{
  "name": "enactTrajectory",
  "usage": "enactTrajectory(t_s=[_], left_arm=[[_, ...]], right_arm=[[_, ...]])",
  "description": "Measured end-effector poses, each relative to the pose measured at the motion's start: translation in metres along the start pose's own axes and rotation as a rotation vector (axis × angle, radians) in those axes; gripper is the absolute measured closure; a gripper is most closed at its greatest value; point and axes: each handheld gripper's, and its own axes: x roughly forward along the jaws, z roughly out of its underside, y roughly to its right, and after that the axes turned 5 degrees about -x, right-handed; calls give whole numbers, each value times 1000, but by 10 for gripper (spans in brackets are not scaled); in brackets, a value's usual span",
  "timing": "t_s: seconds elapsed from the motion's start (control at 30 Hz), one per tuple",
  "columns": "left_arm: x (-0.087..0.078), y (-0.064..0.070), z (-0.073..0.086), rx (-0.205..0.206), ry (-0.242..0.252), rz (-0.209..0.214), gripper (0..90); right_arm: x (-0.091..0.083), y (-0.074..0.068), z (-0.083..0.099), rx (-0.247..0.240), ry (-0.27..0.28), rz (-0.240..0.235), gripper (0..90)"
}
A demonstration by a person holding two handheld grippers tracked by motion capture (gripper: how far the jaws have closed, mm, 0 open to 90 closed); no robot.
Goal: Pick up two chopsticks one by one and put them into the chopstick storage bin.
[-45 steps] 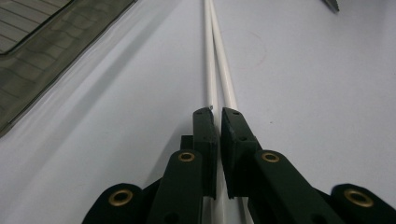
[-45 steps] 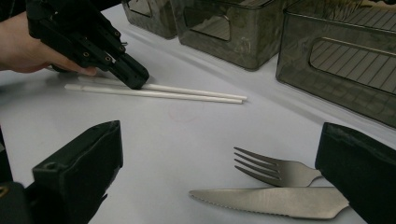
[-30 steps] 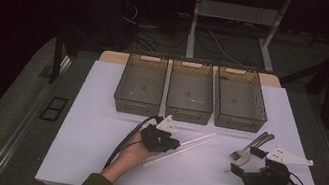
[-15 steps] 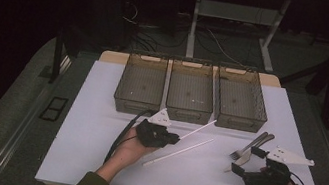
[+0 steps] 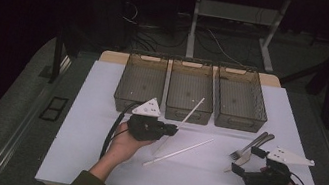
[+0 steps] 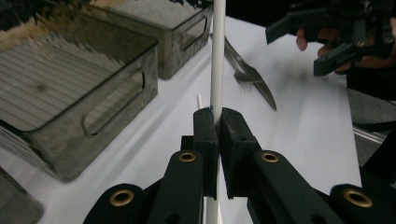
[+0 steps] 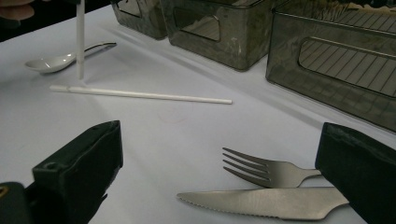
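While the left tongs (image 5: 172, 130) clamp one white straw (image 5: 187, 118) angled toward the middle bin (image 5: 190, 95) at 12 o'clock, a second straw (image 5: 178, 152) lies free on the surface (image 5: 91, 126). Right tongs (image 5: 247, 161) gape over fork (image 7: 261, 169) and knife (image 7: 266, 202), 4 o'clock.

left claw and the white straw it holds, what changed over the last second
The left claw, shut on one thin white paper straw, lifted it off the white table and swung its far end up toward the middle smoky plastic bin. The second white straw, steel fork and open right claw stayed put.
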Motion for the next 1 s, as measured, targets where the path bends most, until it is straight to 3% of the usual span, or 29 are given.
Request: enactTrajectory(t_s=[0.5,1.0], left_arm=[[-21,-12,-9,6,63,-34,848],[-43,-42,-32,27,112,-80,847]], right_arm=[[0,0,0,-1,3,4,7],[-1,0,0,8,2,12,7]])
